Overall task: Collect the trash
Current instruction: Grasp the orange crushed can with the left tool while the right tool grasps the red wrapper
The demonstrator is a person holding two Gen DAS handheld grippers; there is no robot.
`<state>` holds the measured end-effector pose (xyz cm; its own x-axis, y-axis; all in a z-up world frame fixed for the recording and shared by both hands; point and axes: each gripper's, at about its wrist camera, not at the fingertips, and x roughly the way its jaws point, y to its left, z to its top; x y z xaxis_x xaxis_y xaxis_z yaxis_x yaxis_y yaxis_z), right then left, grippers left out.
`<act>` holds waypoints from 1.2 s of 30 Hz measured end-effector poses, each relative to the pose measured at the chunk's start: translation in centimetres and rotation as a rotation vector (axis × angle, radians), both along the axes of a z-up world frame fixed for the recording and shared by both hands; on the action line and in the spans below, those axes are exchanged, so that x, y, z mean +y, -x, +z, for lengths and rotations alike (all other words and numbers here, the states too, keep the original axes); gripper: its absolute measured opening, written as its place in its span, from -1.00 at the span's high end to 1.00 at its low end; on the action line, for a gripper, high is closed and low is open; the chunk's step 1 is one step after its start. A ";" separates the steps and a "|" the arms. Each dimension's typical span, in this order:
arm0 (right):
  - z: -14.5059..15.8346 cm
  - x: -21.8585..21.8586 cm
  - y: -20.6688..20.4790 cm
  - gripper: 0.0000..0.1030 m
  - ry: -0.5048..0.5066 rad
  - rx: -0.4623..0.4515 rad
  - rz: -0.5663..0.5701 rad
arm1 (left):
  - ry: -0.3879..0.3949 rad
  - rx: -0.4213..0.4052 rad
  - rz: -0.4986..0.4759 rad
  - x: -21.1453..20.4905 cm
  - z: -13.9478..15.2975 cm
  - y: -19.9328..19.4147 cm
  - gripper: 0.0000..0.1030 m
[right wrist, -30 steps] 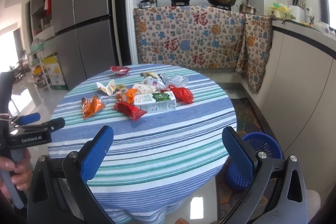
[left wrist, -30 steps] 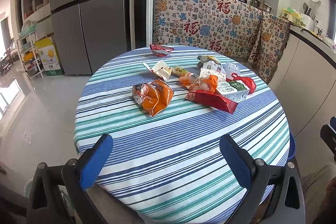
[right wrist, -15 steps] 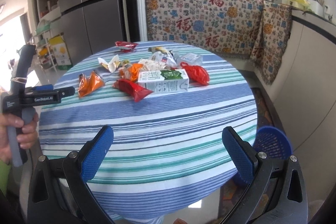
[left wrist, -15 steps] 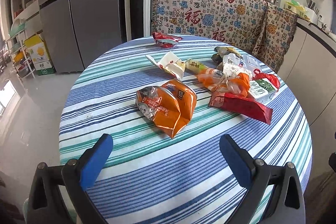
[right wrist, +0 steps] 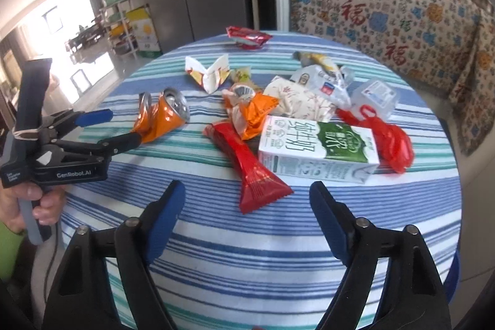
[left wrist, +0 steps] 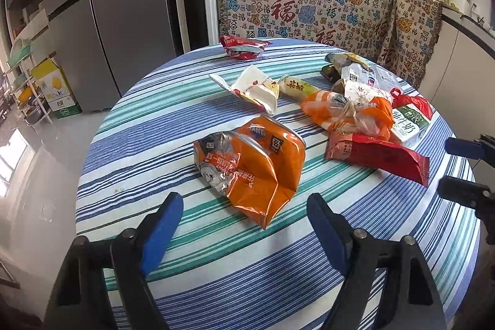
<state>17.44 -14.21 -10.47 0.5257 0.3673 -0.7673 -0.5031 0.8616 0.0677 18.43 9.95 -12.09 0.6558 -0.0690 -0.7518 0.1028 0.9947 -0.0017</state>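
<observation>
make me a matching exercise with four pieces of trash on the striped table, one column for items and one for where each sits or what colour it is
Items:
1. crushed can
2. milk carton
3. long red wrapper
4. red snack bag

Descriptions:
A. alone at the far edge of the table
B. white and green, lying on its side
C. orange, just ahead of the left gripper
D. nearest the right gripper, left of the carton

Pairs: 1-C, 2-B, 3-D, 4-A

Glossy crushed metal orange can [left wrist: 250, 163], shiny red foil wrapper [right wrist: 247, 163], matt printed paper milk carton [right wrist: 318, 149], striped woven cloth tablecloth [left wrist: 247, 268]
</observation>
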 end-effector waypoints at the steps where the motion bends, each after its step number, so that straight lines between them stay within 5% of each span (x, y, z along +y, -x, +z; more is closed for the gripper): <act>1: -0.5 0.6 -0.7 -0.55 0.012 0.016 0.013 | 0.006 0.007 -0.005 0.0 -0.1 -0.1 -0.47; 3: -1.6 1.5 -1.8 -0.50 0.033 0.056 0.040 | 0.000 0.018 -0.018 -0.1 -0.4 -0.4 -0.36; 6: -2.7 2.3 -2.4 -0.18 0.069 0.101 0.060 | -0.014 0.038 -0.044 -0.4 -1.0 -0.4 0.15; 8: -3.1 2.4 -2.2 0.44 0.065 0.125 0.065 | 0.000 0.056 -0.050 -0.2 -1.3 -0.5 0.63; 10: -3.1 2.2 -1.7 0.44 0.040 0.142 0.055 | 0.003 0.053 -0.045 0.1 -1.5 -0.2 0.84; 13: -2.5 1.9 -0.4 0.45 0.005 0.149 0.050 | 0.017 0.044 -0.044 0.5 -1.4 0.4 0.89; 22: -1.5 -0.1 4.9 0.44 -0.004 0.190 0.025 | 0.040 0.089 -0.150 0.0 -0.5 4.7 0.83; 24: -1.5 -0.5 5.7 0.44 -0.004 0.204 0.017 | 0.050 0.099 -0.173 -0.2 -0.5 5.4 0.47; 26: -1.4 -0.6 6.1 0.36 0.003 0.197 0.012 | 0.057 0.076 -0.180 -0.2 0.0 6.1 -0.20; 30: -0.9 -0.7 6.1 0.05 0.021 0.164 0.000 | 0.091 0.032 -0.182 -0.1 1.5 6.1 -0.22; 36: 0.5 -0.1 5.2 0.04 0.010 0.114 0.004 | 0.089 0.031 -0.163 -1.1 2.1 2.8 -0.22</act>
